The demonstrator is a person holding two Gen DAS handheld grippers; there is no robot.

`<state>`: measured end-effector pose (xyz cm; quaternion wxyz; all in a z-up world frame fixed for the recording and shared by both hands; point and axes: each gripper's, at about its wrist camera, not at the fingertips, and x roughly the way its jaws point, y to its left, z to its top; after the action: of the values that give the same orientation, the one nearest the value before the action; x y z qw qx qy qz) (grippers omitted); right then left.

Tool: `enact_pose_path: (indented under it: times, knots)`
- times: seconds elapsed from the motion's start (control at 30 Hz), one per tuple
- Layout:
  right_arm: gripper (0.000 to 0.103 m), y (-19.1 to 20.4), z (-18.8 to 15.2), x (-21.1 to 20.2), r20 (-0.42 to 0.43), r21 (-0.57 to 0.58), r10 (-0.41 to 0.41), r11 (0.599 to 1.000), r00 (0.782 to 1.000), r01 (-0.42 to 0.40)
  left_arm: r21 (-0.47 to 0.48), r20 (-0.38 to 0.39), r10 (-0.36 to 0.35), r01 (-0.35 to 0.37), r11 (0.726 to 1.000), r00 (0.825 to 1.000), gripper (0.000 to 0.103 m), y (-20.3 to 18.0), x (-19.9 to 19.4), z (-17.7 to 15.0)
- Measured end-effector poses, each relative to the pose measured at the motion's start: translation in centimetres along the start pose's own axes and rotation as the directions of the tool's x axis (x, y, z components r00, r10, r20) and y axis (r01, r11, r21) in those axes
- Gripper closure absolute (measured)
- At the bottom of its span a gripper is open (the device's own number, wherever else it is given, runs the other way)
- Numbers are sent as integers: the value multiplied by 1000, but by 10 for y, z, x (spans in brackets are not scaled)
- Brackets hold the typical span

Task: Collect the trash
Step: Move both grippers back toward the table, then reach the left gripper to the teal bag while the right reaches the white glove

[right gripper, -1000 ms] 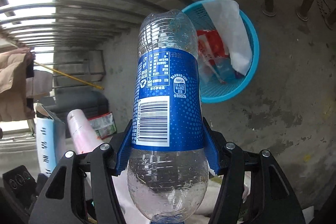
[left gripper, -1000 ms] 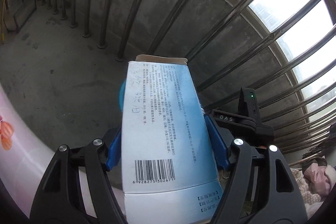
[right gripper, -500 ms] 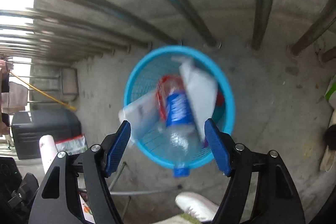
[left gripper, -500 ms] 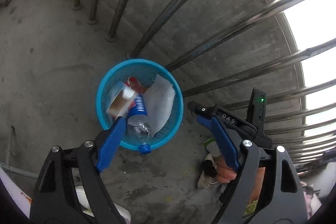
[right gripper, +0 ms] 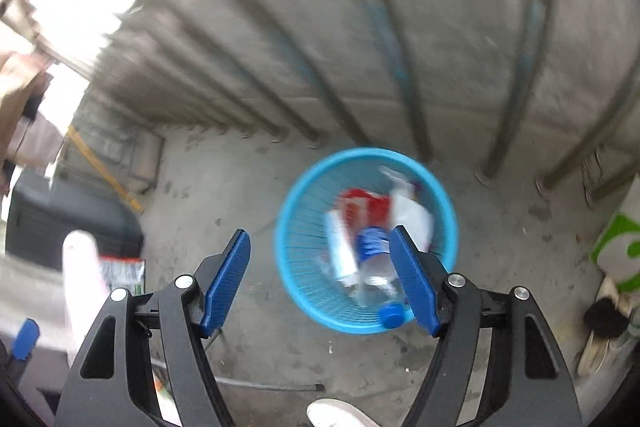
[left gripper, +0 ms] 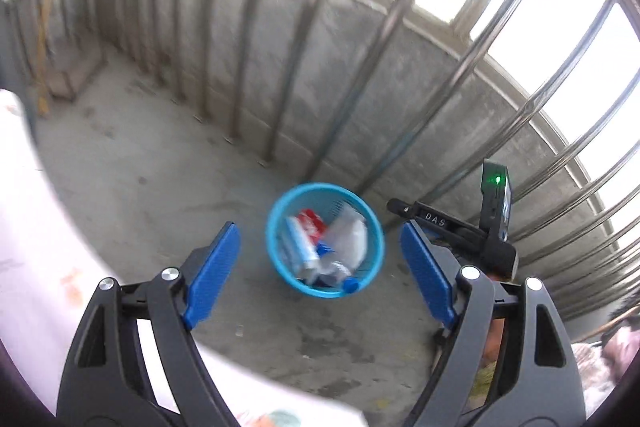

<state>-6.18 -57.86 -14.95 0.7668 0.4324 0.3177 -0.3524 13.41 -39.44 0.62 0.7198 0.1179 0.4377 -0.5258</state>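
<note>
A blue mesh basket [left gripper: 276, 259] stands on the concrete floor by the metal railing; it also shows in the right wrist view [right gripper: 292, 267]. Inside lie a clear plastic bottle with a blue label [right gripper: 374, 247] and blue cap [left gripper: 350, 285], a white-and-blue box [left gripper: 298, 241] [right gripper: 340, 247], a red wrapper [left gripper: 312, 219] and white plastic [left gripper: 348, 235]. My left gripper [left gripper: 320, 267] is open and empty, high above the basket. My right gripper [right gripper: 320, 275] is open and empty, also above it.
Metal railing bars [left gripper: 288, 67] and a low concrete wall run behind the basket. A pink-white cloth surface [left gripper: 44, 247] lies at the left. A black box [right gripper: 68, 219], a red-green packet [right gripper: 122, 273], shoes [right gripper: 604, 319] and a white shoe [right gripper: 340, 415] are nearby.
One second ago my left gripper held the box and my right the bottle. Both opened and the items fell into the basket. Both grippers have since drawn back.
</note>
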Motion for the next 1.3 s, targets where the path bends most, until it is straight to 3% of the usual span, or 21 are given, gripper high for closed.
enact_pose_path:
  times: [0.13, 0.23, 0.33, 0.43, 0.53, 0.67, 0.73, 0.8, 0.93, 0.97, 1.07, 1.23, 1.3]
  knots:
    - [32, 61, -24, -12, -68, -155, 113, 980, 991, -122, -59, 103, 104, -98, 993, 989, 25, 20, -74, -37]
    - [32, 104, -47, -20, -150, -236, 214, 940, 965, -246, -140, 136, 192, -173, 975, 972, 25, 42, -127, -82]
    - [32, 147, -72, -37, -220, -325, 283, 881, 933, -344, -215, 164, 291, -254, 943, 943, 25, 64, -177, -128]
    - [32, 183, -100, -61, -276, -405, 317, 818, 907, -409, -326, 189, 410, -337, 883, 892, 25, 92, -229, -179]
    - [32, 214, -131, -79, -348, -439, 367, 749, 863, -496, -442, 202, 490, -368, 818, 848, 25, 117, -273, -226]
    - [32, 260, -174, -90, -457, -468, 392, 657, 798, -591, -554, 227, 546, -354, 753, 807, 32, 150, -323, -281]
    - [32, 287, -203, -98, -509, -501, 396, 586, 765, -637, -587, 218, 576, -366, 722, 788, 36, 166, -339, -298]
    - [32, 313, -233, -105, -566, -529, 381, 512, 731, -677, -600, 220, 601, -379, 704, 768, 38, 181, -353, -307]
    - [32, 347, -281, -103, -641, -544, 331, 441, 692, -714, -618, 253, 623, -372, 693, 740, 41, 216, -373, -317]
    - [32, 354, -292, -101, -657, -541, 316, 434, 684, -720, -622, 267, 613, -353, 699, 744, 41, 228, -377, -318]
    - [32, 371, -319, -92, -702, -526, 274, 421, 657, -739, -622, 291, 537, -270, 735, 792, 41, 274, -374, -314]
    - [32, 390, -350, -76, -728, -531, 228, 410, 647, -742, -614, 265, 460, -219, 758, 847, 42, 337, -342, -307]
    - [32, 394, -360, -74, -743, -519, 222, 405, 632, -753, -610, 246, 432, -208, 765, 868, 42, 354, -325, -304]
